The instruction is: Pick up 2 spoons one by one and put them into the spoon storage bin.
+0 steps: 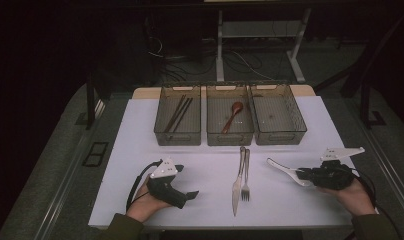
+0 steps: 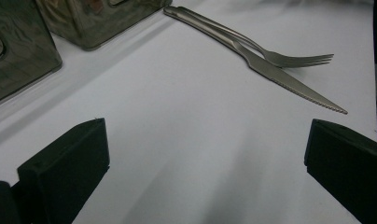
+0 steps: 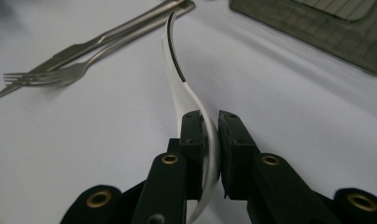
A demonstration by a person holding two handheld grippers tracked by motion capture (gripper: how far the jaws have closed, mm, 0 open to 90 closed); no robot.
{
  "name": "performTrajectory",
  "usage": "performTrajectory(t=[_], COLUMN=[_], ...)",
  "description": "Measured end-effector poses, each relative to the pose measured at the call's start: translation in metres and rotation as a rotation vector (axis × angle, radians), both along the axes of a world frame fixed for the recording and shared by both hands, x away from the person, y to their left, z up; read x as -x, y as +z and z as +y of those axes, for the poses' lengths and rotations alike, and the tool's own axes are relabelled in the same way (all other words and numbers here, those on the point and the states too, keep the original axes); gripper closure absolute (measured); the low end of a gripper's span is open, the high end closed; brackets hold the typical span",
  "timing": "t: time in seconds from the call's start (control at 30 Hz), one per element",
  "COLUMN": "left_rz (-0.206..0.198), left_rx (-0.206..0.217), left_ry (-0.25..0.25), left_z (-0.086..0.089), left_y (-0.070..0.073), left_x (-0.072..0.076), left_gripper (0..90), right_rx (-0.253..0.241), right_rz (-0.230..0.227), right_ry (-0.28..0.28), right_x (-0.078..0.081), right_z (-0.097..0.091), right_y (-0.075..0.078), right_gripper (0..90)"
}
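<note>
My right gripper at the table's right is shut on a white spoon, whose handle sticks out to the left. In the right gripper view the jaws pinch the white spoon by its bowl, my right gripper holding it on edge. My left gripper rests at the front left, open, with bare table between its jaws. A metal knife and fork lie side by side at the table's middle. Of three mesh baskets at the back, the middle basket holds a wooden spoon, the left basket dark chopsticks.
The right basket has nothing in it. The white table ends close in front of both hands. Cables and a desk frame lie on the floor beyond the table.
</note>
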State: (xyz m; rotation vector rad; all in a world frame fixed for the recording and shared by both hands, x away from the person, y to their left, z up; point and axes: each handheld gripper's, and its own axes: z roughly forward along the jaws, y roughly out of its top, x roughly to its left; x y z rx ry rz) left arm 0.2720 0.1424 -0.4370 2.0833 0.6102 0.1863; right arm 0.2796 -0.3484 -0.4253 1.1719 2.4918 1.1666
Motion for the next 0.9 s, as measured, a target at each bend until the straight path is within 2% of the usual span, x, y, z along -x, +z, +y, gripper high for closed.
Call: performTrajectory(t=[0.1, 0.57, 0.9], left_rz=[0.001, 0.003, 0.002], left_rx=[-0.003, 0.003, 0.001], left_ry=[-0.002, 0.000, -0.004], left_z=[-0.001, -0.002, -0.003], left_y=[-0.001, -0.002, -0.002], left_x=[0.000, 0.000, 0.000], left_gripper=[0.0, 0.0, 0.0], right_rx=[-0.013, -0.052, -0.080], right_rz=[-0.004, -0.076, -0.101], right_ry=[0.000, 0.015, 0.017], right_x=[-0.002, -0.017, -0.032], right_z=[0.003, 0.014, 0.026], right_y=[0.003, 0.019, 0.029], right_gripper=[80.1, 80.0, 80.1])
